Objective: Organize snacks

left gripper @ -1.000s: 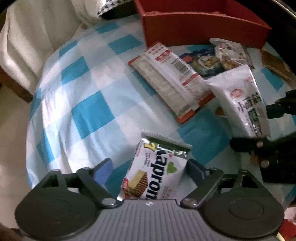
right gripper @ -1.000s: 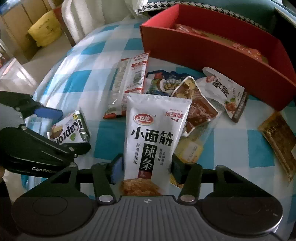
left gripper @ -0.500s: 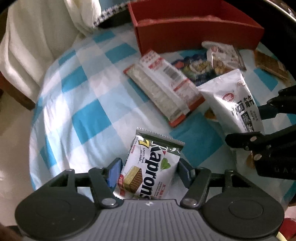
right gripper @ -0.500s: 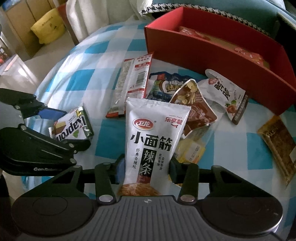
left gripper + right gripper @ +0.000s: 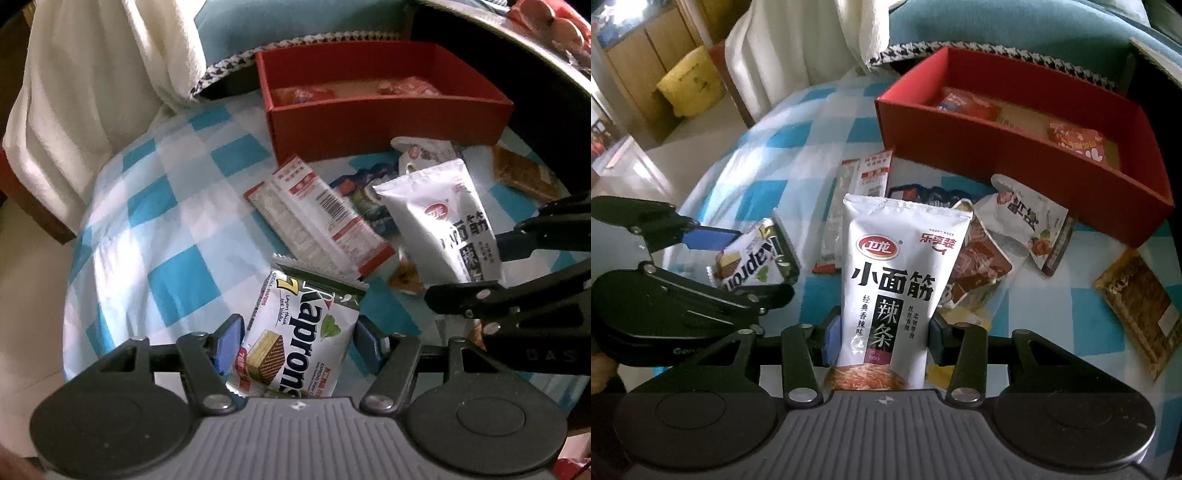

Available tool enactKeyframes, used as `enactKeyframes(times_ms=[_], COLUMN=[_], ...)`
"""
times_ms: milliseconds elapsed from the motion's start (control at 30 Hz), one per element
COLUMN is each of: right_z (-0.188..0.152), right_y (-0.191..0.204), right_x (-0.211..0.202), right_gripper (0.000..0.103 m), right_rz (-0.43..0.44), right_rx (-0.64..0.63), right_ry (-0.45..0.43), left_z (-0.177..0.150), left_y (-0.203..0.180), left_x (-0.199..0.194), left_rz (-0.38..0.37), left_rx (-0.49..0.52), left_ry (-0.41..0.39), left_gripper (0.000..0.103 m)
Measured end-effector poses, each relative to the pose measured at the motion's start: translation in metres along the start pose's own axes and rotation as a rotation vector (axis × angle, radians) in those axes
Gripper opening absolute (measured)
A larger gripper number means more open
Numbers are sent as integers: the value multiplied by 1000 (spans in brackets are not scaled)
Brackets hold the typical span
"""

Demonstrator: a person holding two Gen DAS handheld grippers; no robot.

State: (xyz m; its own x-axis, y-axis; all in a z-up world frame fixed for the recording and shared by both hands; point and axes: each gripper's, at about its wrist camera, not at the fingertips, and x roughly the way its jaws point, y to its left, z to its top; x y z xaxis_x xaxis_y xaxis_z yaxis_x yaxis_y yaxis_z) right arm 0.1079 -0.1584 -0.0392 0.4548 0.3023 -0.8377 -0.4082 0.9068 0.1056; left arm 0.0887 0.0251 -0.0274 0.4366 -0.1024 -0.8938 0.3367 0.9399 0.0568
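The left gripper (image 5: 297, 338) has its jaws closed partway on a wafer pack (image 5: 301, 339), low in the middle of the left wrist view, blue pads pressing both side edges. The right gripper (image 5: 882, 332) likewise pinches a white spicy-strip pouch (image 5: 894, 273), standing tall at the centre of its view. A red box (image 5: 997, 147) with some packets inside sits at upper right on the checked tablecloth (image 5: 166, 229), other snack packets strewn just below it.

Both tongs (image 5: 297, 338) (image 5: 882, 334) clamped, tilted downward
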Motion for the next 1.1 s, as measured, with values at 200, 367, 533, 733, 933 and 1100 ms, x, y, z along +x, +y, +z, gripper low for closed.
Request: enactKeyframes(times_ms=[200, 367, 533, 733, 933, 1100], right_z=[-7, -10, -15, -21, -24, -29], right_y=[4, 8, 11, 15, 19, 19], right_x=[0, -2, -5, -5, -6, -8], right_gripper=[53, 53, 53, 53, 53, 53], right_rz=[-4, -6, -10, -21, -28, -36], right_rx=[12, 17, 29, 29, 30, 40], right_ry=[-25, -46, -68, -87, -108, -127], left_z=[1, 4, 9, 15, 23, 29], left_y=[1, 0, 3, 4, 4, 1], left_x=[0, -2, -5, -8, -10, -11], left_rz=[-3, -5, 1, -1, 1, -1], left_rx=[0, 3, -12, -29, -44, -44], left_ry=[-8, -22, -47, -74, -104, -118], left_gripper=[59, 59, 59, 59, 59, 59])
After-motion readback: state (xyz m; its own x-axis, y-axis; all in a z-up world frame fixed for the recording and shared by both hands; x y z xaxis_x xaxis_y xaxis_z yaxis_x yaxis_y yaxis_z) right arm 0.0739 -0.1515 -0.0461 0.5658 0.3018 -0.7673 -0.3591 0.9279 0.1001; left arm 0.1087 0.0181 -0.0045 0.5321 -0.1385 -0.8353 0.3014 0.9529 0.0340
